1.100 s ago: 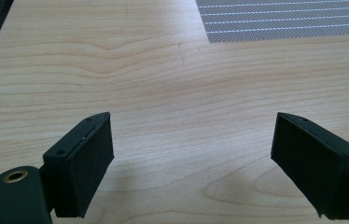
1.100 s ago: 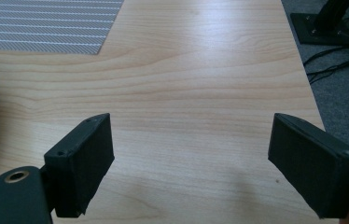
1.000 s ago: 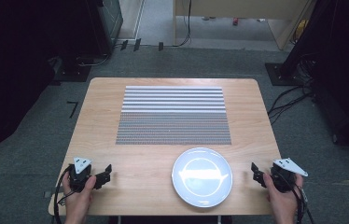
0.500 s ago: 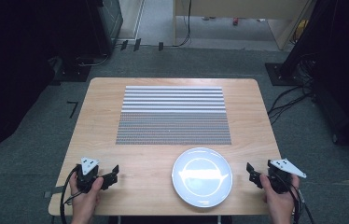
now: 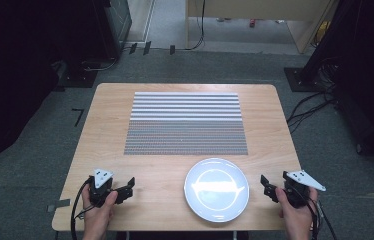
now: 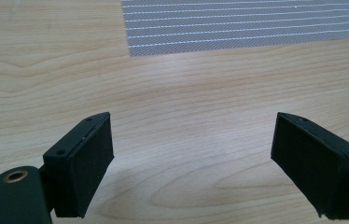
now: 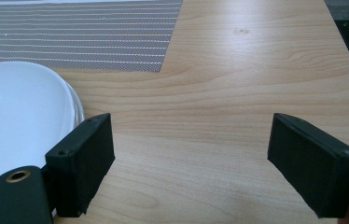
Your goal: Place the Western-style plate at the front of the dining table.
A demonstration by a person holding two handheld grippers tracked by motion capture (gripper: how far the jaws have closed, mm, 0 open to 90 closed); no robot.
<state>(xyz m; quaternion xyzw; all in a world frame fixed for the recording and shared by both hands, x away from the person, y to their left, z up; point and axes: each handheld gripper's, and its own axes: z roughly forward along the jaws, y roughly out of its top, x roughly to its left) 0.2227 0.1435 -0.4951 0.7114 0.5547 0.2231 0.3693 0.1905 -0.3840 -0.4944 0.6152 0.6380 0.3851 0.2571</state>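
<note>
A light wooden counter [image 5: 110, 135] stands on a grey carpeted floor [image 5: 35, 150], with dark equipment around it. A white plate [image 5: 217, 189] sits on the counter near the front edge, right of centre, just in front of a grey striped placemat [image 5: 186, 122]. The right claw [image 5: 268, 187], held in a hand at the front right corner, rests near the plate's right rim, jaws spread wide with nothing between them. The left claw [image 5: 126, 189], at the front left, lies well apart from the plate, jaws likewise wide and empty.
</note>
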